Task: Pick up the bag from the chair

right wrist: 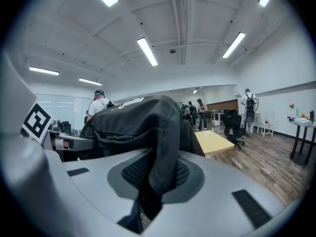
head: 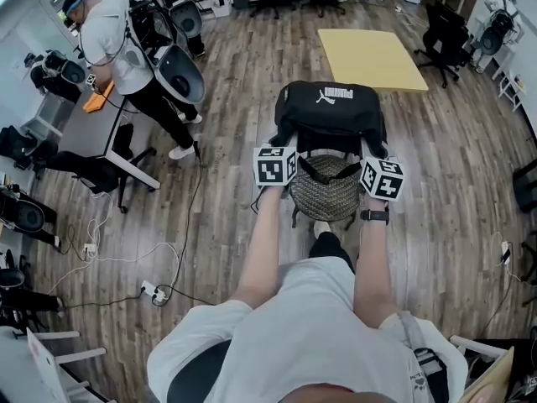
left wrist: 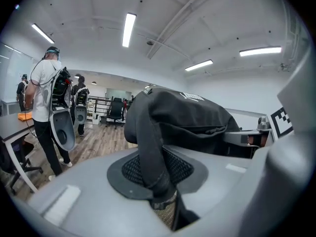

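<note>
Left hand-held gripper (left wrist: 161, 198) and right hand-held gripper (right wrist: 150, 201) each pinch a strap (left wrist: 148, 147) of the limp black bag (head: 329, 107).

Mostly black, grey and brown, with 1 yellow patch.

The black fabric bag (head: 329, 107) carries white lettering on its top, and its straps are the same black. The round woven chair seat (head: 327, 196) shows a fine tan-and-dark weave. The left gripper (left wrist: 157, 194) and right gripper (right wrist: 147, 201) have pale grey jaws with black mesh-patterned pads. Each of the 2 bears a cube of black-and-white square markers (head: 275, 165). The wooden plank floor (head: 235, 82) is streaky mid-brown, and the rectangular table top (head: 372, 57) is flat pale yellow. The wearer's short-sleeved T-shirt (head: 310, 326) is white and the wristwatch (head: 374, 216) is black.
</note>
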Action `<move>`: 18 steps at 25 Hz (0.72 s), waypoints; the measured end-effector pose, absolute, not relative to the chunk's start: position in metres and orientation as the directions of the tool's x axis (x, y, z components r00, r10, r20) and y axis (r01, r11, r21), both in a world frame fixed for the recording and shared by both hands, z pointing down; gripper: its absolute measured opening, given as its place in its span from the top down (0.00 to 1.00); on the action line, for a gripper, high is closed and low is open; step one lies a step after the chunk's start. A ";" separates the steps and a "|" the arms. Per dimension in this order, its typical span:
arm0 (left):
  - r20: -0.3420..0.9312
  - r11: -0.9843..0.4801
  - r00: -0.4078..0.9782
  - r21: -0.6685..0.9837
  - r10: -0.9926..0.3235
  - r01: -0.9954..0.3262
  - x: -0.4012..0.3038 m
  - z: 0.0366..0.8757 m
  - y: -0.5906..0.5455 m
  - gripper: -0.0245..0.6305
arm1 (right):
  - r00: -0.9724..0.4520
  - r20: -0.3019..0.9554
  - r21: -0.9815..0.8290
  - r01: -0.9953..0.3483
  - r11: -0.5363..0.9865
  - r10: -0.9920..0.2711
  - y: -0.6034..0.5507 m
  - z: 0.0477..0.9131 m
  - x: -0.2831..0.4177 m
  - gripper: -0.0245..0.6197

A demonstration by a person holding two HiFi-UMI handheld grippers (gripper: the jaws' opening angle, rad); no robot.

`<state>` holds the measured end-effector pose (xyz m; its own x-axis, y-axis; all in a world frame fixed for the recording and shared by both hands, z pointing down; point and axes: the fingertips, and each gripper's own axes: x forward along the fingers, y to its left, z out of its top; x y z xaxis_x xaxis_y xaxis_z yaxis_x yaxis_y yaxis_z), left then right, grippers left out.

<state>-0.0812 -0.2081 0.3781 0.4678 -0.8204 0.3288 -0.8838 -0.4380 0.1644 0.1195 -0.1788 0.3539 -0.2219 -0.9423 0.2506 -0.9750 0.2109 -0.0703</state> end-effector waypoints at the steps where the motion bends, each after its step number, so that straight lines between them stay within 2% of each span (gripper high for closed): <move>1: 0.313 -0.438 0.467 0.160 -0.827 -0.884 -0.080 0.370 -0.209 0.84 | -0.220 0.236 -0.066 -0.975 0.211 -0.946 -0.179 0.346 0.121 0.87; 18: 0.117 -0.448 0.458 0.100 -0.881 -0.888 -0.085 0.283 -0.196 0.84 | -0.208 0.030 -0.011 -0.978 0.208 -0.978 -0.161 0.262 0.117 0.87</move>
